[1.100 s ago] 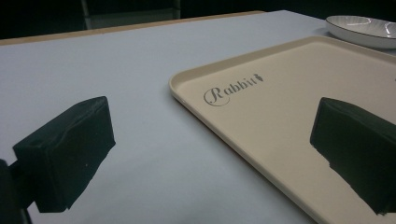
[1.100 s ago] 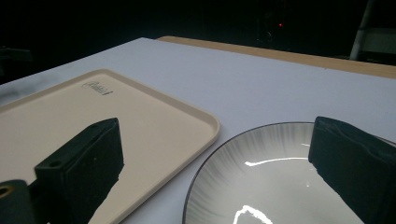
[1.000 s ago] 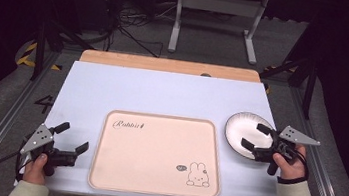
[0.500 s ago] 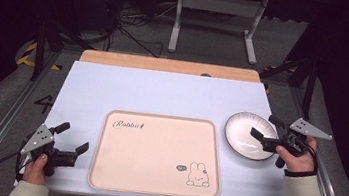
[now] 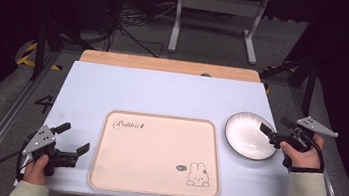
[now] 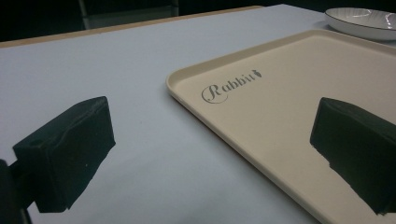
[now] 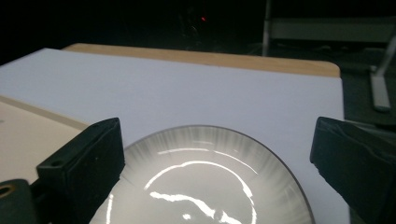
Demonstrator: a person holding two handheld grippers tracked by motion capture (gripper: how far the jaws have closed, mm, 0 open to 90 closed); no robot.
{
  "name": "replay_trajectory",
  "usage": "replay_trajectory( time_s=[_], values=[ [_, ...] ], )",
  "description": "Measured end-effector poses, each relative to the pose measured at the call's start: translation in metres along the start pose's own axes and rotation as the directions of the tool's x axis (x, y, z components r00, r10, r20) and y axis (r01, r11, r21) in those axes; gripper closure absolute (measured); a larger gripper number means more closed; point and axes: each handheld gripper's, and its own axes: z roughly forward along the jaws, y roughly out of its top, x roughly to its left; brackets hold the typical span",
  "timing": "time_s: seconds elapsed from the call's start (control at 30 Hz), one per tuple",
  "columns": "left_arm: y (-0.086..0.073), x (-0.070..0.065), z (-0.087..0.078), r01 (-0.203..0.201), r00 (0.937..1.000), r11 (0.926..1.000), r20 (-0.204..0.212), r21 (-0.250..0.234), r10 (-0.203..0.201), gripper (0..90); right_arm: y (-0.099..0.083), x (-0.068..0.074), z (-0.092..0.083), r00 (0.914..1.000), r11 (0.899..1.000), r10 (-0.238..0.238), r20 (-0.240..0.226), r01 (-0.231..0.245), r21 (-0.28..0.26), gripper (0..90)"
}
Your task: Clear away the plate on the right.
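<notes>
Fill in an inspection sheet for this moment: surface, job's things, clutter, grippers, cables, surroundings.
Surface: pale table top, wooden strip at its far edge.
Job's things: white bowl upright on the table, right of the beige tray; tray carries nothing.
Clutter: nothing seen.
Grippers: right gripper open, jaws at the bowl's right rim; left gripper open, near the tray's left edge.
Cables: one trails from the left gripper.
Surroundings: dark floor, metal stand behind.

A lab: dark room, cables [image 5: 134, 37], metal frame [image 5: 219, 8] behind table [image 5: 163, 91].
</notes>
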Motion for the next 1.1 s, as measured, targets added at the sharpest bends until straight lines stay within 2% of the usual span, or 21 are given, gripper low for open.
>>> replay_trajectory(
  time_s=[0.1,0.27,0.37,0.5,0.67,0.8,0.83,0.93,1.07,1.1],
  values=[
    [0.000,0.000,0.000,-0.001,1.0000,1.0000,0.000,0.004,0.001,0.3,-0.003,-0.002,0.002,1.0000,1.000,0.006,0.002,-0.006,0.025,4.1],
    [0.000,-0.001,0.000,0.001,1.0000,1.0000,-0.002,0.003,-0.001,0.3,-0.008,-0.007,0.004,0.9985,0.998,0.009,0.055,-0.012,0.061,4.0],
    [0.000,-0.001,0.000,-0.005,1.0000,1.0000,0.003,0.001,0.005,0.3,-0.012,-0.013,0.005,0.9943,0.996,0.000,0.107,-0.009,0.084,3.8],
    [0.000,-0.001,0.000,-0.004,1.0000,1.0000,0.003,0.002,0.004,0.3,-0.019,-0.021,0.006,0.9924,0.995,0.034,0.118,-0.044,0.084,4.1],
    [0.000,-0.001,0.000,-0.009,0.9999,1.0000,0.006,0.001,0.009,0.3,-0.026,-0.027,0.008,0.9906,0.989,0.083,0.109,-0.095,0.109,6.7],
    [0.000,-0.001,0.000,-0.009,0.9999,1.0000,0.008,0.003,0.009,0.3,-0.030,-0.031,0.009,0.9878,0.986,0.105,0.115,-0.118,0.116,8.7],
    [0.000,-0.001,0.000,-0.011,0.9999,0.9999,0.009,0.003,0.011,0.3,-0.033,-0.033,0.009,0.9853,0.982,0.127,0.114,-0.141,0.128,13.1],
    [0.000,-0.001,-0.001,-0.007,0.9999,1.0000,0.010,0.002,0.007,0.3,-0.036,-0.034,0.010,0.9838,0.977,0.144,0.107,-0.158,0.142,17.3],
    [0.000,-0.001,-0.001,-0.008,0.9999,1.0000,0.010,0.001,0.008,0.3,-0.043,-0.037,0.013,0.9787,0.963,0.161,0.128,-0.184,0.198,21.9],
    [0.000,-0.001,-0.001,-0.009,0.9999,1.0000,0.010,0.001,0.009,0.3,-0.043,-0.039,0.013,0.9759,0.961,0.174,0.132,-0.198,0.195,23.4]
  ],
)
